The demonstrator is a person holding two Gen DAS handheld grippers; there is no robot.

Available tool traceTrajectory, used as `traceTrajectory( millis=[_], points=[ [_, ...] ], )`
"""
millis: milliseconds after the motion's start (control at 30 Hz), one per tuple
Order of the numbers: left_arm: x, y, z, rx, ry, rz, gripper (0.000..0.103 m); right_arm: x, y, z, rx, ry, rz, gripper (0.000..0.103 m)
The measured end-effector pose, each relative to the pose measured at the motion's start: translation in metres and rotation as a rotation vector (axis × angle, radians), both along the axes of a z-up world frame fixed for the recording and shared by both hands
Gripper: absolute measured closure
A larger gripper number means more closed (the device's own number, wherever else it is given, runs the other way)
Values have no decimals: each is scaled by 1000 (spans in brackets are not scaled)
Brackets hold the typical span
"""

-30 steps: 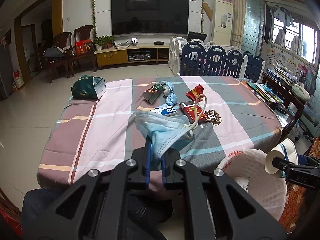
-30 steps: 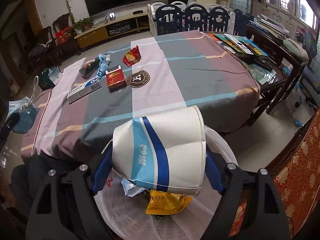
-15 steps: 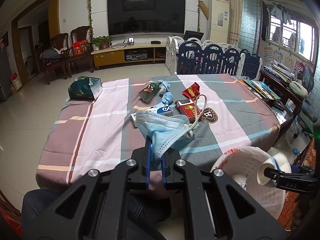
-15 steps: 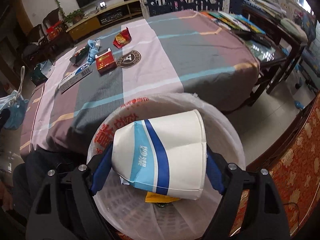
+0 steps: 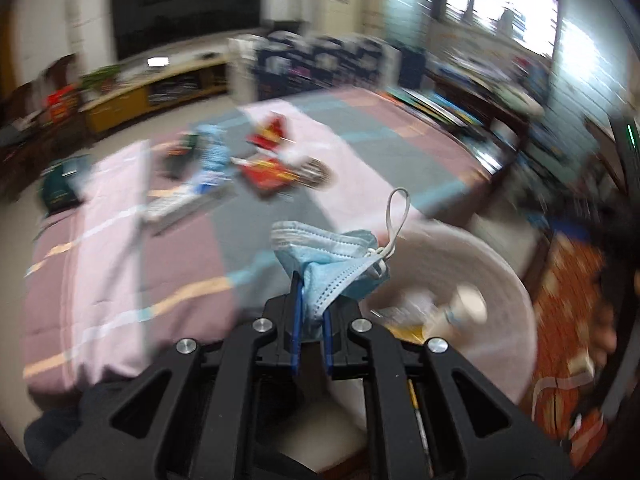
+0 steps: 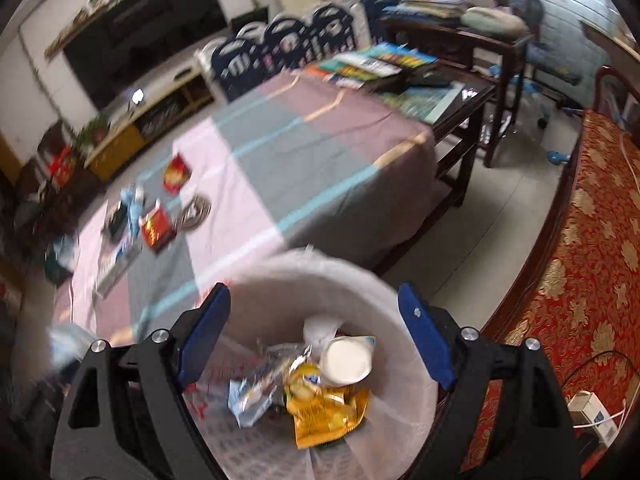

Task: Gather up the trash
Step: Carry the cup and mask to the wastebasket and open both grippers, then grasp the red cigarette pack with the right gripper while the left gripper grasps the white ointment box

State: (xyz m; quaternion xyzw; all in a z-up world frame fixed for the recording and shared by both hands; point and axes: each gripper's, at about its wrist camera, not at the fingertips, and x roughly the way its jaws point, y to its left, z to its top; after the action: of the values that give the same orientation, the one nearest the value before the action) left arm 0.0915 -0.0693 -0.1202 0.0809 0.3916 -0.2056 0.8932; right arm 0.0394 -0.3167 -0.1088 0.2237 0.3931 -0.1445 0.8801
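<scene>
My left gripper (image 5: 310,316) is shut on a crumpled blue face mask (image 5: 332,258) and holds it beside the rim of the white trash bin (image 5: 496,264). My right gripper (image 6: 316,332) is open and empty above the same trash bin (image 6: 384,288). The white paper cup (image 6: 347,361) lies inside the bin on a yellow wrapper (image 6: 326,412) and other trash. More trash lies on the table: a red cigarette box (image 6: 157,229), a red wrapper (image 6: 176,173), a blue item (image 6: 132,204) and a long white box (image 6: 116,264).
The table wears a striped pink and grey cloth (image 6: 288,160). Books (image 6: 372,64) lie at its far right end. A dark wooden side table (image 6: 472,92) and a red patterned sofa (image 6: 592,240) stand to the right of the bin. A green tissue box (image 5: 60,188) sits at the table's left.
My right gripper has opened and the paper cup has dropped into the bin. My left gripper has swung right with the mask, toward the bin.
</scene>
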Motion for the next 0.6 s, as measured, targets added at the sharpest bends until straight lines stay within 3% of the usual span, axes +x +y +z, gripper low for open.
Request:
traceTrajectory(
  millis=[133, 200, 267, 300, 367, 467, 600],
  points=[
    [-10, -55, -27, 24, 72, -258, 93, -7, -16, 10, 3, -41, -60, 18],
    [-10, -74, -45, 32, 128, -311, 92, -6, -20, 10, 1, -36, -67, 18],
    [-9, -83, -58, 50, 164, -341, 83, -6, -20, 9, 3, -33, -68, 18],
    [-10, -84, -63, 61, 169, -346, 76, -5, -19, 8, 4, -30, -65, 18],
    [-10, -80, -66, 86, 156, -319, 39, -3, -16, 4, 8, -19, -52, 18],
    [-9, -62, -58, 58, 115, -268, 25, 1, -9, -2, 16, -6, -32, 18],
    [-1, -44, -47, 13, 79, -165, 18, 5, 3, -4, 17, -1, -1, 18]
  ],
)
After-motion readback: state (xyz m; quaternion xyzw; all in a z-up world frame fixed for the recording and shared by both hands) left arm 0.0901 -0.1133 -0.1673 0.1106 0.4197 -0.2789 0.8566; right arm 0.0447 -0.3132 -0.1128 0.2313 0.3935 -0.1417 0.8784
